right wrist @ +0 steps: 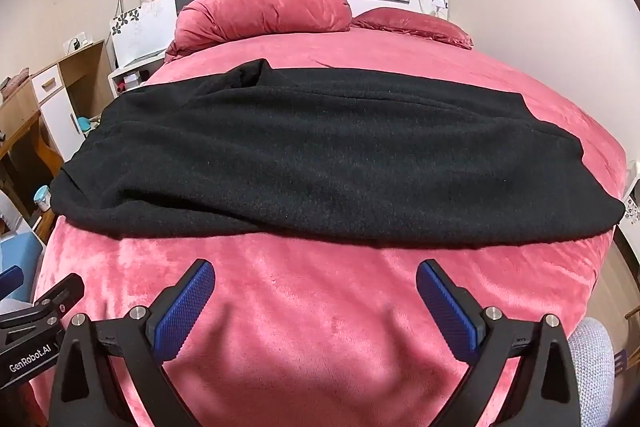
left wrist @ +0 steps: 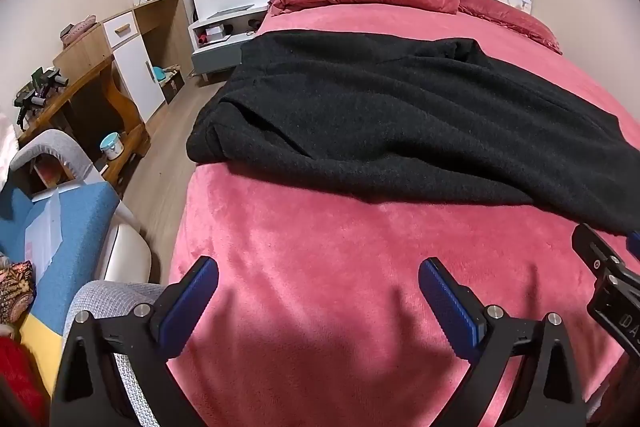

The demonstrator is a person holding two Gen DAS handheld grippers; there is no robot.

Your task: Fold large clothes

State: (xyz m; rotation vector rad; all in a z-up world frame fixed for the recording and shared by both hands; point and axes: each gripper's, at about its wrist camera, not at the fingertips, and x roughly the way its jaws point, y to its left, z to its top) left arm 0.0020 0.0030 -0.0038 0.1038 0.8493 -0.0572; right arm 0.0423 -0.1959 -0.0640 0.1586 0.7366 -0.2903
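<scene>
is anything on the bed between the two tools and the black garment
Nothing visible. Only bare pink bedspread lies between the open left tool, the open right tool and the black garment's near edge.

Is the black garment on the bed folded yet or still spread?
Partly folded: the black garment lies as a wide band across the bed, layered edges showing at its left end.

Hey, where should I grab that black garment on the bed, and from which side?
Probably the near hem of the black garment, one end per gripper, coming in low from the foot of the bed: that edge lies closest, long and exposed.
</scene>
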